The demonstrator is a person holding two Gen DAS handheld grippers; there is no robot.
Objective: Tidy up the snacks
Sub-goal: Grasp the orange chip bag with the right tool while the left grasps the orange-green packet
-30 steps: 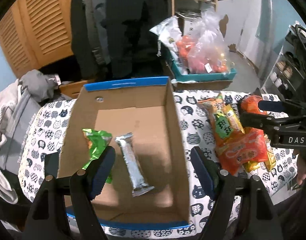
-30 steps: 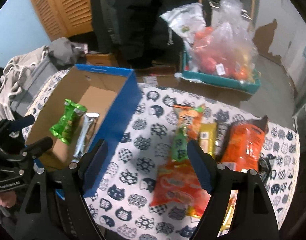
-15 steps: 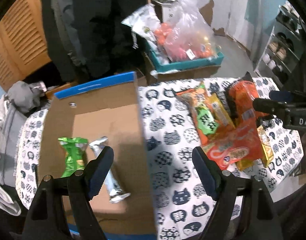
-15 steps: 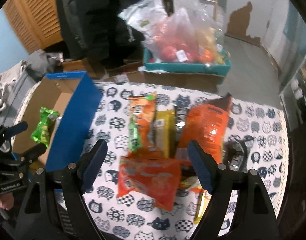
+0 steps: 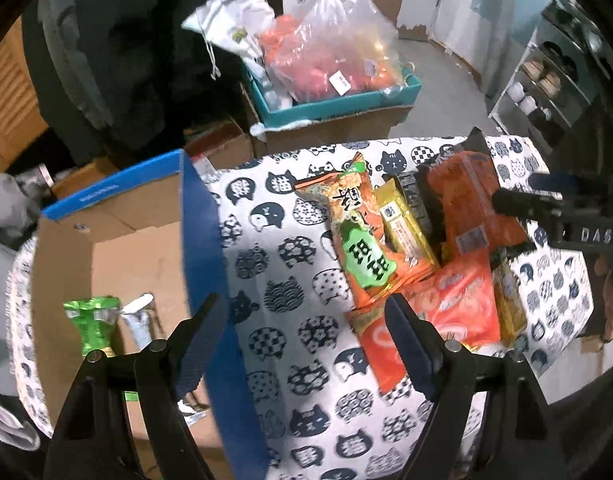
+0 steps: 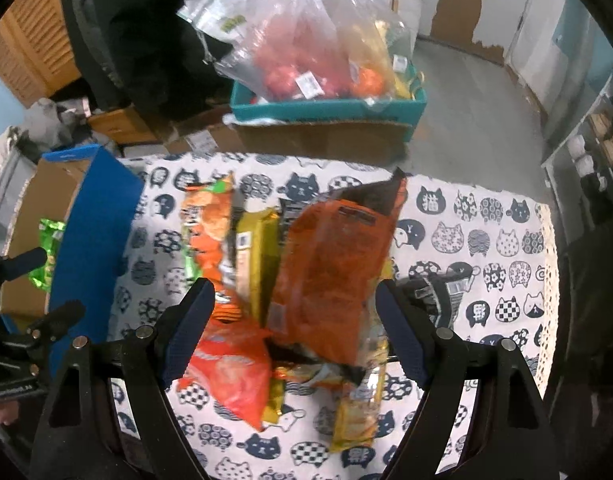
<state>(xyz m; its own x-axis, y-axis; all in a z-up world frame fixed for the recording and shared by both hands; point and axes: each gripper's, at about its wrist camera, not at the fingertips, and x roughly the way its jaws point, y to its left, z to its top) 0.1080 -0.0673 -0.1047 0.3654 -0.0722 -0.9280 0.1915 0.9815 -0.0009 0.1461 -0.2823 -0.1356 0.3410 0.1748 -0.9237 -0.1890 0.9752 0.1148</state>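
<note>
In your left wrist view, the silver bar (image 5: 140, 320) in the cardboard box (image 5: 154, 240) is half hidden behind your gripper finger, lower left of the frame. The black packet (image 5: 414, 200) shows only a sliver between its neighbours, upper right. In your right wrist view, the box's blue wall hides most of the green packet (image 6: 48, 252) at the left edge, and the pile's printing blurs beyond reading.

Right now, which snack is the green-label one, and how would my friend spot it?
Find the cat-print tablecloth, then the snack pile beside the blue-edged cardboard box. At the pile's box-side edge lies the orange packet; it alone carries a bright green label with big dark characters.
</note>
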